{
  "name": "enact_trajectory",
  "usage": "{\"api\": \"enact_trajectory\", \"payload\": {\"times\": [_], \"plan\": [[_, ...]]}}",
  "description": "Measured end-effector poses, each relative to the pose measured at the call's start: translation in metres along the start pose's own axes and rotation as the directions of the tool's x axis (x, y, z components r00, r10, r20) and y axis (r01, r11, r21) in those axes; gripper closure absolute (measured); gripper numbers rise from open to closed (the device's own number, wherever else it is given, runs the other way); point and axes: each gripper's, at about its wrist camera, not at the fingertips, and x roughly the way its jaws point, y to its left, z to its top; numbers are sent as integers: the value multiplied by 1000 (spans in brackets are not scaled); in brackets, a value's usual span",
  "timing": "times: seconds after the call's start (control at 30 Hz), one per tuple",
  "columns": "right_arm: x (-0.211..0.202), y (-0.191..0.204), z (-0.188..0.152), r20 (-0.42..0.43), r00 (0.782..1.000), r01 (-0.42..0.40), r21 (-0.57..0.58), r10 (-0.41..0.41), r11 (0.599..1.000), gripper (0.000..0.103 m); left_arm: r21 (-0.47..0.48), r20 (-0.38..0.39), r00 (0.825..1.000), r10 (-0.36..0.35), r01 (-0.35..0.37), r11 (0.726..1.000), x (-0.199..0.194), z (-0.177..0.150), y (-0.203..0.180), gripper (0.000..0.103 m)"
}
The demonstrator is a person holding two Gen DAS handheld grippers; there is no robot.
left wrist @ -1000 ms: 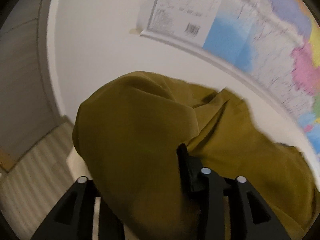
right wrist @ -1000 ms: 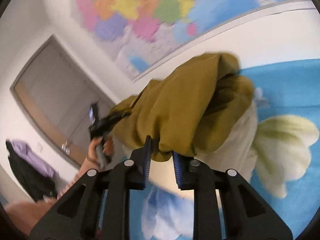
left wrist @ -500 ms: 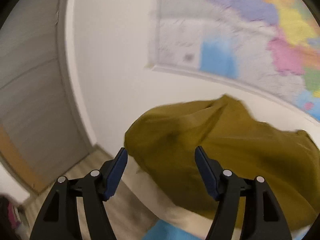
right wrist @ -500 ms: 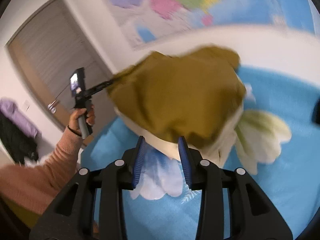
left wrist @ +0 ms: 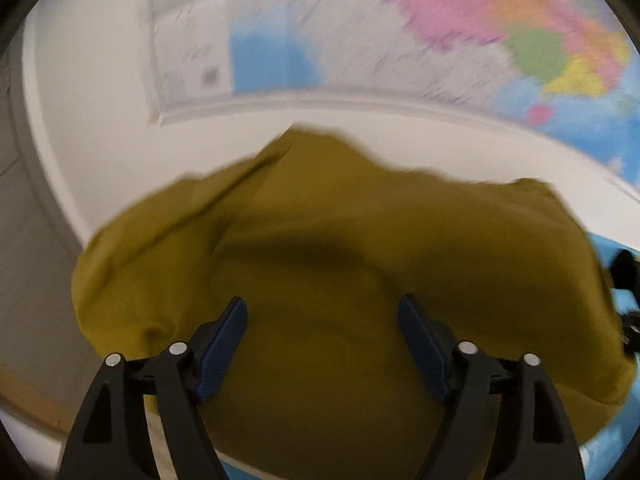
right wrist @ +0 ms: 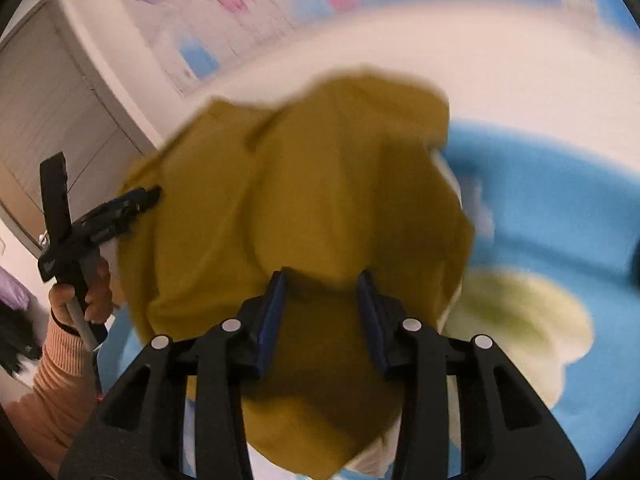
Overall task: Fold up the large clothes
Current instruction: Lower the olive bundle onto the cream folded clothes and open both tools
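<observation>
mustard garment point(left wrist: 340, 264) lies before both gaping, unloaded grippers

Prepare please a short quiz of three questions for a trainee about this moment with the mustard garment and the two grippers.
1. True or false: the left gripper is clamped on the mustard garment.
2. How do the right gripper's jaws stand? A) open B) shut on cloth C) out of view
3. Fill in: behind the garment, on the wall, hangs a colourful ____.

Key:
1. False; its jaws stand apart with no cloth pinched between them.
2. A
3. map
</observation>
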Motion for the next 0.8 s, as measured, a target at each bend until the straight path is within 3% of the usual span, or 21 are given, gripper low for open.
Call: {"api": "enact_trajectory", "payload": {"times": [0.17, 0.3, 0.4, 0.5, 0.63, 0.8], "plan": [[-23, 6, -7, 53, 999, 10, -23, -9, 1000, 65, 21, 51, 998, 36, -37, 999, -18, -6, -4, 24], [-52, 30, -8, 163, 986, -26, -106, 43, 994, 64, 37, 108, 994, -29, 25, 999, -47, -10, -18, 24], [-54, 51, -12, 187, 981, -21, -188, 57, 982, 58, 72, 124, 988, -95, 87, 994, -59, -15, -31, 24], [-35, 72, -20, 150, 988, -2, -284, 46, 959, 58, 101, 95, 982, -166, 156, 983, -59, -26, -43, 24], [-4, 65, -34, 76, 996, 60, -311, -38, 949, 60, 116, 58, 991, -118, 110, 987, -45, -45, -53, 24], [-6, 59, -38, 85, 996, 34, -276, -11, 960, 58, 117, 78, 994, -81, 71, 991, -57, -50, -62, 24]]}}
